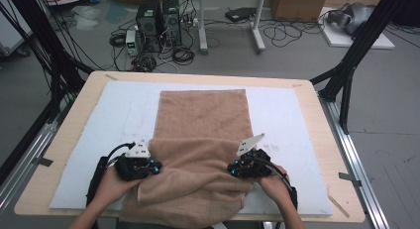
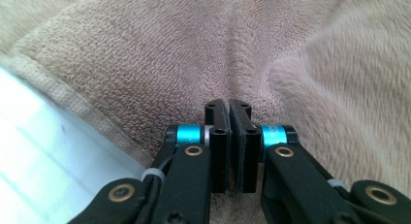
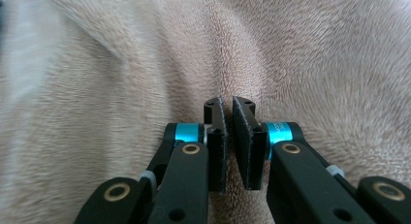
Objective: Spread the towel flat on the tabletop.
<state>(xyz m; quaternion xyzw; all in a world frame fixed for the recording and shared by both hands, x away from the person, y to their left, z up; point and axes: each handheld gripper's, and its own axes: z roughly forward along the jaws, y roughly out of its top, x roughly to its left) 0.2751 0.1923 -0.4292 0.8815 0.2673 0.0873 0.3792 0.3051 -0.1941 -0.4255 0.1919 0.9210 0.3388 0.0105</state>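
Towel lies on white mat, near edge bunched. Left gripper and right gripper each pinch a towel fold, jaws pressed together.

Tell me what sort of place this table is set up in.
Probably a lab or workshop rigged for recording. Computer towers sit on the bare floor amid loose cables, black frame struts flank the wooden table, and a cardboard box stands behind it.

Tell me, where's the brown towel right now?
In the high view the towel lies mid-table on the white mat, its near end bunched between the left gripper and right gripper.
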